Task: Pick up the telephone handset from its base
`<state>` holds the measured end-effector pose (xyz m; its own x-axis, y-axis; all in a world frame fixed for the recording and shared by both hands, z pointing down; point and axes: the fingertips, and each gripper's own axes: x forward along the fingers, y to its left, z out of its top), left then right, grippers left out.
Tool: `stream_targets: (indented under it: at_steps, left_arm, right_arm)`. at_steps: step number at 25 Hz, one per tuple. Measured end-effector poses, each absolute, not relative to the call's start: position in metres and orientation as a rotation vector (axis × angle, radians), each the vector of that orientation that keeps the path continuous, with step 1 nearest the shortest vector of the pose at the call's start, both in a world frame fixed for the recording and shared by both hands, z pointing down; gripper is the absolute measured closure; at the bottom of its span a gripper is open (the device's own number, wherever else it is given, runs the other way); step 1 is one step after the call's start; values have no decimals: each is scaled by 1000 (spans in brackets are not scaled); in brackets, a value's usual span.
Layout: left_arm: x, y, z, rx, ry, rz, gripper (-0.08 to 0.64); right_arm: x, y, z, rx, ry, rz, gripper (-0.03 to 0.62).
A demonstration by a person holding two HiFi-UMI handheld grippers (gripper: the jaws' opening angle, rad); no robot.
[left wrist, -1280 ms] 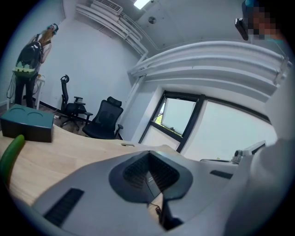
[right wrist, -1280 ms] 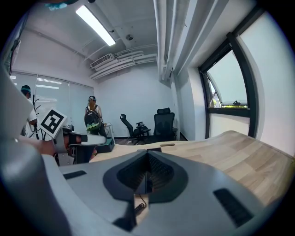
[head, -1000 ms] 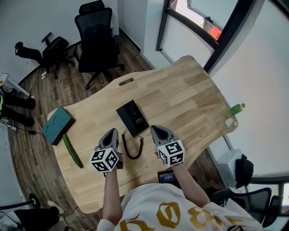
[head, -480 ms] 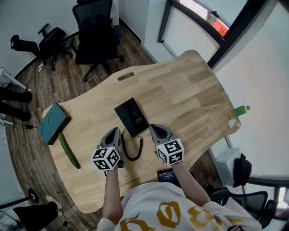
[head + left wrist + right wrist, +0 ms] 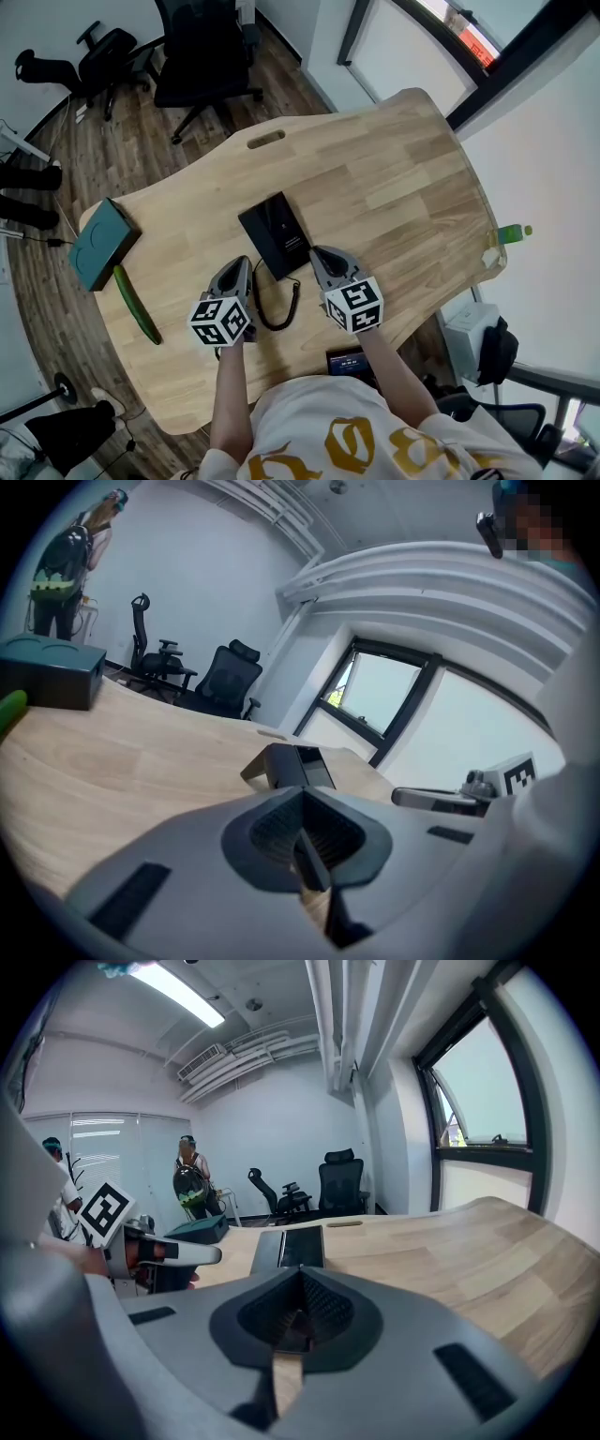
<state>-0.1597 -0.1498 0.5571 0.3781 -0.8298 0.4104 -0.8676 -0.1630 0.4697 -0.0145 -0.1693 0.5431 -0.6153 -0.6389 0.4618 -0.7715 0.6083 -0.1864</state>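
The black telephone [image 5: 277,233] lies flat in the middle of the wooden table [image 5: 394,187]. Its handset rests on the base, and its coiled cord [image 5: 275,309] loops toward me. My left gripper [image 5: 241,265] sits just left of the phone's near end, shut and empty. On the other side my right gripper [image 5: 319,255] flanks the near right corner, also shut with nothing in it. In the left gripper view the phone [image 5: 292,764] stands ahead of the closed jaws [image 5: 302,832]. The right gripper view shows the phone [image 5: 292,1244] straight ahead of that gripper [image 5: 298,1312].
A teal box [image 5: 101,242] and a green cucumber [image 5: 134,304] lie at the table's left end. A green bottle [image 5: 514,231] stands by the right edge. A dark device [image 5: 345,361] sits at the front edge. Office chairs [image 5: 202,52] stand beyond the table.
Both grippers have sunk a little toward the tabletop beside the phone. Their jaws stayed shut and the phone has not moved.
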Motion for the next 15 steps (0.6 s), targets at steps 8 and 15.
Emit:
stream_targets:
  at_steps: [8, 15]
  left_arm:
    - [-158, -155, 573, 1964, -1457, 104, 554]
    - [-159, -160, 579, 1945, -1449, 102, 554]
  right_arm:
    - [-17, -179, 558, 1115, -2477, 563, 588]
    - [-17, -184, 567, 1102, -2466, 589, 588]
